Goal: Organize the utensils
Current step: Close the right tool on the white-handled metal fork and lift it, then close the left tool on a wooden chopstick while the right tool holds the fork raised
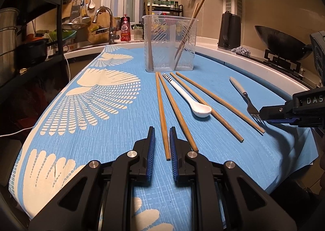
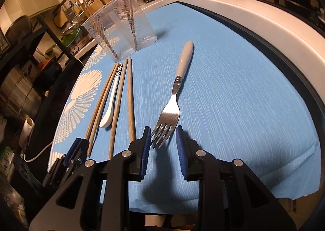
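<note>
Right now both claws are lining up pickups, with nothing lifted yet. The left claw is low over the blue cloth with cream feather print that covers the worktop, its jaws narrowly parted around the near end of the leftmost brown wooden chopstick; a gap shows on either side of the stick, so it is straddled, not pinched. The right claw is spread, its blue pads either side of the tines of the steel fork with a pale grey handle, not touching them as far as I can see.

On the cloth lie four chopsticks, the white ceramic spoon with a striped handle end among them, and the fork well to the right. The clear plastic utensil holder stands at the far end and already holds a few chopsticks.

The step in hand looks like grasping. Next, each claw would need to close squarely on its piece, lift it clear without dragging neighbours, then tip it upright over the holder's rim.
</note>
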Available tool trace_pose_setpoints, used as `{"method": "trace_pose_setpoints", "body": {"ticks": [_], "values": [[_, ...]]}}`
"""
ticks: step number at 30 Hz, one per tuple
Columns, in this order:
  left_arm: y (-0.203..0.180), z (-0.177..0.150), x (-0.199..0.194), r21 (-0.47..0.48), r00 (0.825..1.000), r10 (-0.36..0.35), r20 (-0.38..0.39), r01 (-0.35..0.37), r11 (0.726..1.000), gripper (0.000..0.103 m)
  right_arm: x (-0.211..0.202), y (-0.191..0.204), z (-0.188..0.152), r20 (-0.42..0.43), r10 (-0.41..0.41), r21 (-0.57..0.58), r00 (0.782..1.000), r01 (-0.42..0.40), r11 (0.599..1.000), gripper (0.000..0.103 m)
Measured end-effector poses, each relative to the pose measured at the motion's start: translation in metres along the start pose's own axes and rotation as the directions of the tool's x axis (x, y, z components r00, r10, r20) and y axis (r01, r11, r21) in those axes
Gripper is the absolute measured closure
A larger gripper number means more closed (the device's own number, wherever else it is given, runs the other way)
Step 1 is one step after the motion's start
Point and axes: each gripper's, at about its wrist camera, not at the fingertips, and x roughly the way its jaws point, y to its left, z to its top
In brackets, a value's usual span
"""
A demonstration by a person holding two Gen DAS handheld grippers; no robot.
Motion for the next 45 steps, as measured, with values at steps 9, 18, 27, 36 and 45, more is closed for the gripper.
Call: {"method": "trace_pose_setpoints", "body": {"ticks": [9, 18, 27, 36, 45], "values": [[-0.001, 0.001, 0.000, 0.002, 1.000, 0.003, -0.004, -0.003, 1.000, 0.088, 0.002, 0.009, -0.002, -0.018, -0.031, -0.026, 0.999, 0.031, 0.999, 0.080], [0.000, -0.002, -0.003, 0.004, 1.000, 0.002, -0.009, -0.002, 1.000, 0.088, -0.006, -0.019, 0.010, 0.013, -0.131, -0.055, 0.991, 0.132, 0.990, 0.086], [0.002, -0.002, -0.005, 0.008, 1.000, 0.002, -0.010, -0.002, 1.000, 0.088, -0.004, -0.028, 0.021, 0.030, -0.084, -0.106, 0.996, 0.086, 0.991, 0.075], [0.002, -0.004, -0.007, 0.006, 1.000, 0.002, -0.007, -0.002, 1.000, 0.088, 0.006, -0.033, 0.032, 0.009, 0.020, -0.165, 1.000, -0.018, 0.986, 0.074], [0.001, -0.002, -0.004, -0.008, 1.000, 0.006, -0.009, -0.006, 1.000, 0.088, 0.005, -0.027, 0.014, 0.033, 0.085, -0.173, 0.996, -0.078, 0.982, 0.091]]}}
